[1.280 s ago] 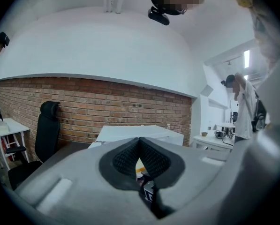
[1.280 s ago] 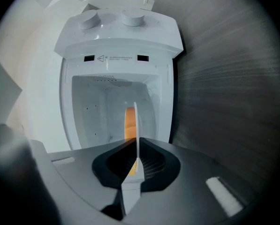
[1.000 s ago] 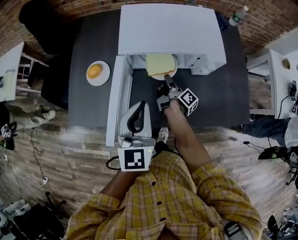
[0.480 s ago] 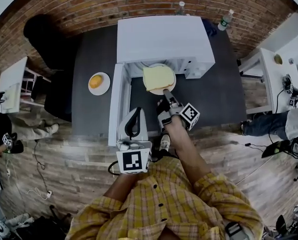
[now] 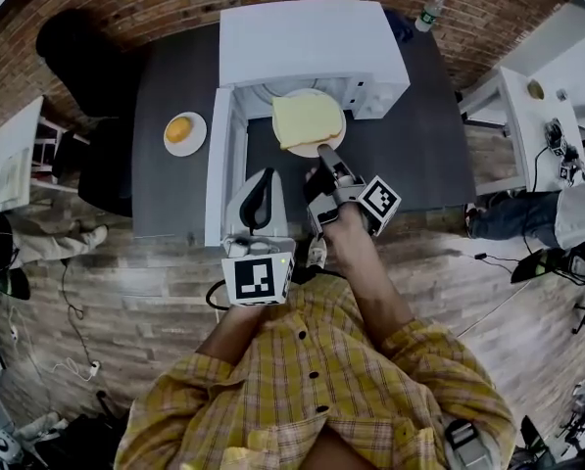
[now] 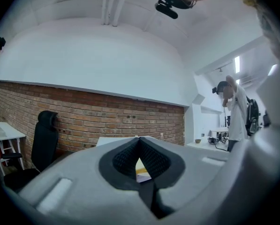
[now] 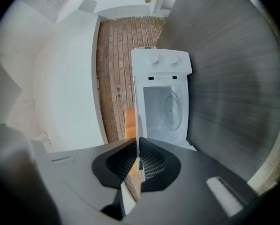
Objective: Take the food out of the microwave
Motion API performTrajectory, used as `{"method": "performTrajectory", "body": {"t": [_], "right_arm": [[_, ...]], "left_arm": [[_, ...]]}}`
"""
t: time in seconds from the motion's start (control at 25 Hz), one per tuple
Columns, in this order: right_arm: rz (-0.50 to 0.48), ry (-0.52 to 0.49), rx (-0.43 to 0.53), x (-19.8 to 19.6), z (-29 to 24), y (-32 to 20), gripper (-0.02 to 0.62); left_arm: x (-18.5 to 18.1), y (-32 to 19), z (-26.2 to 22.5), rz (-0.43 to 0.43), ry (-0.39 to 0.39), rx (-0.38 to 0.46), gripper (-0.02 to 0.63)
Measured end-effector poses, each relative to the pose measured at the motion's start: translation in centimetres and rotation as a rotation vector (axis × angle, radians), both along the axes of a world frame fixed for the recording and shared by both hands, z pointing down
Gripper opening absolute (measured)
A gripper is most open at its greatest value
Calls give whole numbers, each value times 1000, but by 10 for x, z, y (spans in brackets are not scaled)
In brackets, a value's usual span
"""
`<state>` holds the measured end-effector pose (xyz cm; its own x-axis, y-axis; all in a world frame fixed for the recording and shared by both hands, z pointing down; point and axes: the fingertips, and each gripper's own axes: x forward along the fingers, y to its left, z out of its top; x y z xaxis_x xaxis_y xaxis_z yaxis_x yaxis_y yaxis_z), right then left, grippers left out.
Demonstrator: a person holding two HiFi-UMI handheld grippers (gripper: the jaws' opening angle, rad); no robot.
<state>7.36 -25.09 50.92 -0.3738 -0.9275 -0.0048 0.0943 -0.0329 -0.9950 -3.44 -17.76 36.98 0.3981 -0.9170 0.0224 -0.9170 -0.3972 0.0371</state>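
- The bread (image 5: 307, 117) lay on a white plate (image 5: 294, 150) just below the middle of the top edge in the head view.
- The right gripper (image 5: 323, 157) was clenched on the near rim of that plate. In the right gripper view the plate's thin edge (image 7: 139, 142) ran straight between the jaws of the right gripper (image 7: 136, 162).
- The plate was out of the microwave (image 5: 312, 42). It hung in the air just in front of the open mouth, over the table (image 5: 419, 164).
- In the right gripper view, the inside of the microwave (image 7: 165, 109) looked empty.
- So the taking-out part looked almost done. I think the plate still had to be put down on the table. The door (image 5: 217, 179) stood open at the left, so it may have needed closing too.
- The left gripper (image 5: 265, 176) was below the door, near it. Its jaws were pressed together with nothing in them, as the left gripper view showed (image 6: 140, 142).
- The table was dark grey. A small plate (image 5: 196, 147) with round orange food (image 5: 179, 128) sat left of the door.
- Two bottles (image 5: 427, 10) stood near the top of the frame, behind the microwave.
- A brick wall (image 5: 174, 3) curved along the top. A black chair (image 5: 72, 52) stood in the upper left.
- The floor (image 5: 125, 272) was wood. A white table (image 5: 522, 116) was at the right edge, with another person (image 5: 557, 228) just below it.
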Motion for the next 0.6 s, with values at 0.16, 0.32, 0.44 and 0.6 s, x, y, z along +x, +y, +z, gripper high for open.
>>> {"method": "performTrajectory", "body": {"t": [0.16, 0.32, 0.44, 0.6], "right_arm": [[-2, -7, 27, 1, -22, 13, 20], [-7, -12, 42, -1, -43, 23, 20], [2, -27, 53, 2, -58, 31, 20], [1, -25, 68, 3, -76, 39, 21]], "left_arm": [[2, 5, -4, 7, -1, 6, 2], [2, 10, -10, 9, -8, 21, 2], [5, 13, -15, 18, -5, 34, 2], [7, 16, -20, 26, -10, 42, 2]]}}
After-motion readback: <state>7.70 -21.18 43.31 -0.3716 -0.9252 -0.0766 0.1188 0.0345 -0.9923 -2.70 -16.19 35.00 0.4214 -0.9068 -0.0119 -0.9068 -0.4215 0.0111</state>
